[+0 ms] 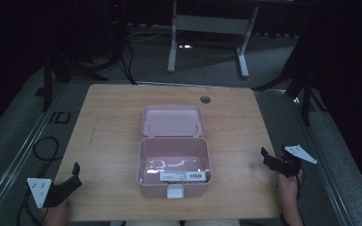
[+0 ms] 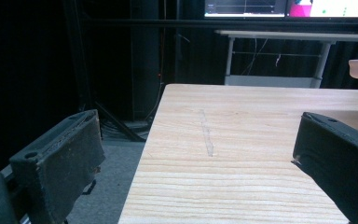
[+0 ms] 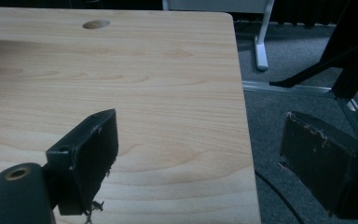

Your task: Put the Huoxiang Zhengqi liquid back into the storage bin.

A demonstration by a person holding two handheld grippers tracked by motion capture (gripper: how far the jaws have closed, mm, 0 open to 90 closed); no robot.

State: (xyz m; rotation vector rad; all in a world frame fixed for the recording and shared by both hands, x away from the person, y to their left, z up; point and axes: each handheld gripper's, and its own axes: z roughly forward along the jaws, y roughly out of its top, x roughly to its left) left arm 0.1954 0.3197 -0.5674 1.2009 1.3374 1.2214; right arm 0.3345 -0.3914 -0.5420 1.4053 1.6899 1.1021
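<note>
1. Pink box (image 1: 174, 165) sits open at the table's (image 1: 108, 127) near-centre, lid (image 1: 173, 121) flipped back, white label (image 1: 181, 176) inside on the floor, white latch (image 1: 175, 191) at front.
2. Left gripper (image 1: 75, 175) at the near left corner, jaws wide apart, holding nothing, clear of the box.
3. Right gripper (image 1: 269, 158) at the right edge, jaws spread wide, empty, one jaw over wood, the other off the edge.

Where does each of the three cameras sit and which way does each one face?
High view: above the person's side, looking forward and down on the table, open pink box, left gripper, right gripper.
Left gripper view: rides the left gripper, jaws apart, facing the table's left edge.
Right gripper view: rides the right gripper, jaws apart, facing the table's right edge and its round hole.
All three share the wooden table.
</note>
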